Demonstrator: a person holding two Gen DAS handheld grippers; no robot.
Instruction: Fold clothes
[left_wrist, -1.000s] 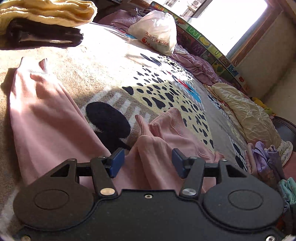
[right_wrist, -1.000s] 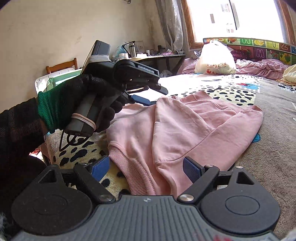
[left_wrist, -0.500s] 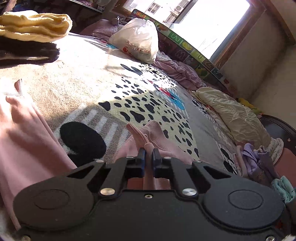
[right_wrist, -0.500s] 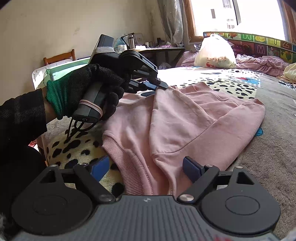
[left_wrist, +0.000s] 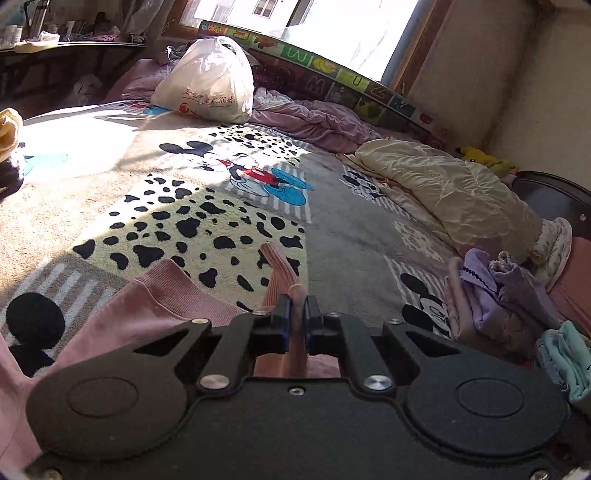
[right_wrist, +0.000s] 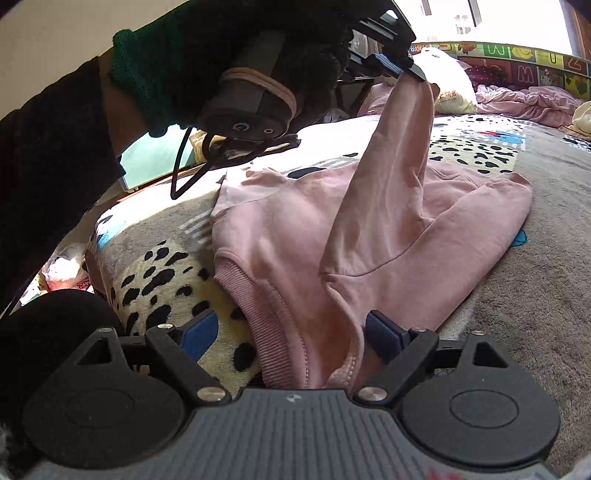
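**Obs 1:** Left hand-held gripper (left_wrist: 294, 314) pressed together on a sleeve cuff (left_wrist: 280, 269) of the pink sweatshirt (right_wrist: 369, 236). From the right wrist view, the sleeve (right_wrist: 391, 155) hangs up from the body of the garment to that gripper, held by a gloved hand (right_wrist: 258, 48). Sleeve is off the bed, not yet laid over.

**Obs 2:** And the right hand-held gripper (right_wrist: 291, 332)?

**Obs 1:** Spread wide, pinching nothing. The ribbed hem (right_wrist: 255, 295) of the sweatshirt lies between its fingers, close up, but the pads stand clear of the cloth on both sides.

**Obs 2:** Progress on the fold?

**Obs 1:** Early, by my reading. Sweatshirt lies spread on the spotted blanket (right_wrist: 155, 280) of the bed, body mostly flat, one side already doubled toward the middle with a diagonal crease. The lifted sleeve is mid-fold. Left to do, I judge: lay that sleeve across the body, then fold the body and smooth it.

**Obs 2:** Other clothes?

**Obs 1:** A heap of purple and teal garments (left_wrist: 498, 295) sits well off to the right of the sweatshirt in the left wrist view, crumpled, seemingly unfolded. A white plastic bag (left_wrist: 210, 81) stands far beyond the sweatshirt, near the window side.
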